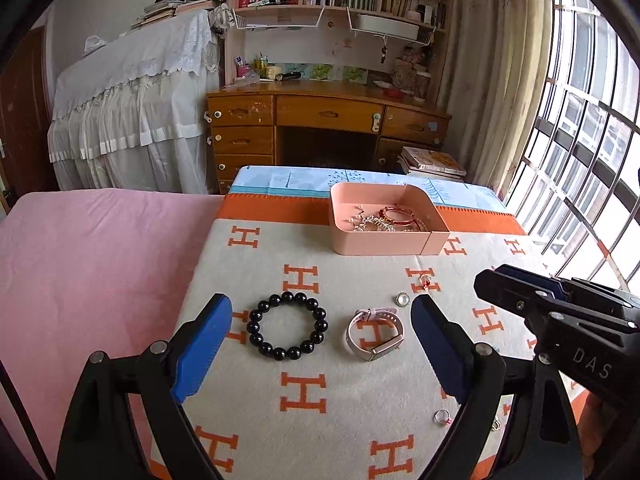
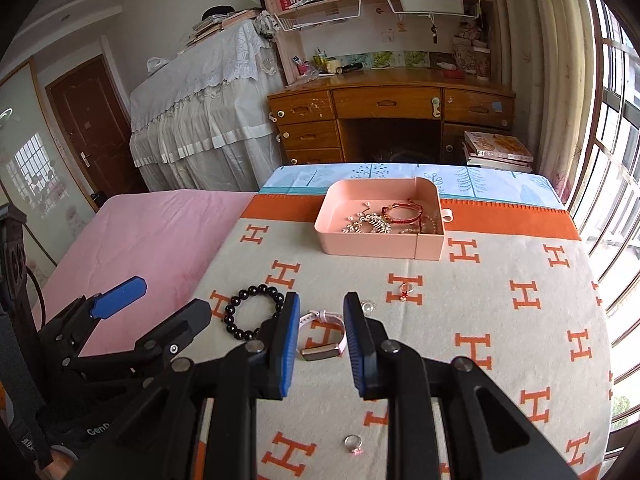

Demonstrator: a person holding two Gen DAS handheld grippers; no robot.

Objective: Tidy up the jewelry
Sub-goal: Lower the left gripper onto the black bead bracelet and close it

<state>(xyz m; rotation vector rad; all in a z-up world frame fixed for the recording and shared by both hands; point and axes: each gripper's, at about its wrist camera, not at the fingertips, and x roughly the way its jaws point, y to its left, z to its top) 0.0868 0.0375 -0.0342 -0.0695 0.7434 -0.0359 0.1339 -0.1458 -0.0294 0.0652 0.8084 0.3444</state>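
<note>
A pink tray (image 1: 384,242) (image 2: 376,245) at the far side of the blanket holds a red bangle (image 1: 398,216) (image 2: 402,213) and pearl chains. On the blanket lie a black bead bracelet (image 1: 287,325) (image 2: 252,316), a pink smart band (image 1: 374,334) (image 2: 323,336), a round brooch (image 1: 402,300) (image 2: 368,306), a red-stone ring (image 1: 426,281) (image 2: 406,290) and a silver ring (image 1: 442,417) (image 2: 353,443). My left gripper (image 1: 320,346) is open wide above the bracelet and band. My right gripper (image 2: 321,344) is open, hovering over the smart band, empty.
The H-patterned blanket (image 1: 320,400) covers a table beside a pink bed (image 1: 92,272). A wooden desk (image 1: 320,116) with bookshelves, a white-draped piece of furniture (image 1: 132,112) and a barred window (image 1: 592,160) lie beyond. Another small ring (image 1: 496,424) lies near the right finger.
</note>
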